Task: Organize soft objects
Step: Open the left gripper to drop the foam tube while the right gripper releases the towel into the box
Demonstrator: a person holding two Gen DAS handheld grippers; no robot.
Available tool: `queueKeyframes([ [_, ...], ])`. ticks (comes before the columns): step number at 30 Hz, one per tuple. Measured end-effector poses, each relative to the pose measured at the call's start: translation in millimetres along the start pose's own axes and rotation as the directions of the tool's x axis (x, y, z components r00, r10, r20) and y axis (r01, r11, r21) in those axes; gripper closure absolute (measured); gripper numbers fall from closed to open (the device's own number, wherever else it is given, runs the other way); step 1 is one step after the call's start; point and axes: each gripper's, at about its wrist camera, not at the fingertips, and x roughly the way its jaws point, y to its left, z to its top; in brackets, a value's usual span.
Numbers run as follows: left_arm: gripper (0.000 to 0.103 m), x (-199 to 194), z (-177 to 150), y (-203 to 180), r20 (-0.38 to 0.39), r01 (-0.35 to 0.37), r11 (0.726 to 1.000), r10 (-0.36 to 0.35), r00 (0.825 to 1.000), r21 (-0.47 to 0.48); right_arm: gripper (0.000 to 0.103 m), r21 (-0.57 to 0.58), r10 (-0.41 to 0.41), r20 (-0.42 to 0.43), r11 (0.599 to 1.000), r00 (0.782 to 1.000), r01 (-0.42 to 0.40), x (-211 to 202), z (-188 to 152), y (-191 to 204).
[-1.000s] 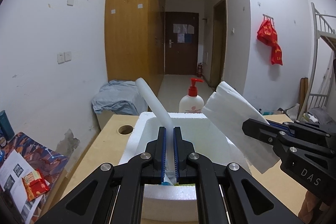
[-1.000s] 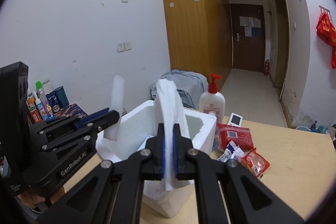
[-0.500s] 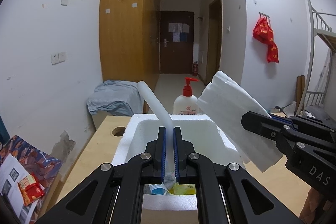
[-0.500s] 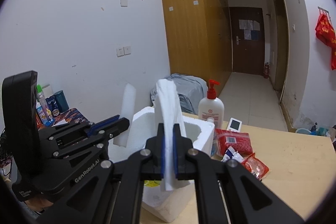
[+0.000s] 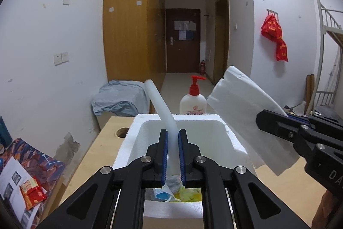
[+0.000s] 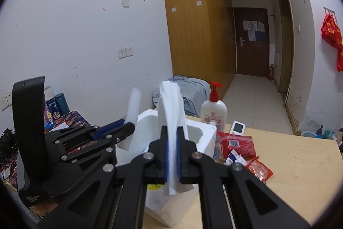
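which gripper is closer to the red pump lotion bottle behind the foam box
Right, though only slightly. The right gripper holds its tissue stack over the box's side nearest the bottle. The left gripper sits over the foam box near edge, across from it.

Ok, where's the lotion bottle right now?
The lotion bottle stands on the table just behind the foam box, near its back right corner in the right wrist view, with red packets to its right.

wrist views, close, sharing foam box [image 5: 231, 136]
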Motion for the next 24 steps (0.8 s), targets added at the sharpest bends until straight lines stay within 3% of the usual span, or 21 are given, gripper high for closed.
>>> queueKeyframes([
  [2,0.089,0.7,-0.3,-0.3,0.001,-0.012,1.0,0.012,1.0,0.0,0.094,0.002,-0.002,0.001,1.0,1.0,0.002,-0.4,0.3,-0.7],
  [3,0.083,1.4,-0.5,-1.0,-0.002,-0.015,1.0,0.015,1.0,0.004,0.094,0.002,-0.001,0.002,1.0,1.0,0.001,-0.7,0.1,-0.7],
  [5,0.054,2.4,-0.7,-2.4,-0.007,-0.022,1.0,0.022,1.0,0.008,0.094,0.003,-0.002,0.004,1.0,1.0,0.002,-1.4,0.3,-1.0],
  [6,0.031,2.8,-1.0,-2.3,-0.008,-0.029,1.0,0.029,1.0,0.009,0.094,0.004,-0.002,0.004,1.0,1.0,0.002,-2.0,0.3,-1.0],
  [7,0.02,3.1,-1.0,-2.0,-0.009,-0.039,0.999,0.039,0.999,0.007,0.094,0.005,-0.004,0.006,1.0,1.0,0.004,-2.4,0.4,-1.6],
  [12,0.018,-4.1,-1.4,-1.7,0.048,-0.101,0.995,0.101,0.994,0.015,0.094,0.01,-0.006,0.008,1.0,1.0,0.006,-2.0,0.8,-3.2],
  [24,0.018,-14.5,-3.0,8.2,0.043,-0.108,0.994,0.108,0.993,-0.016,0.094,-0.002,0.007,-0.005,1.0,1.0,-0.007,3.0,0.4,2.8],
])
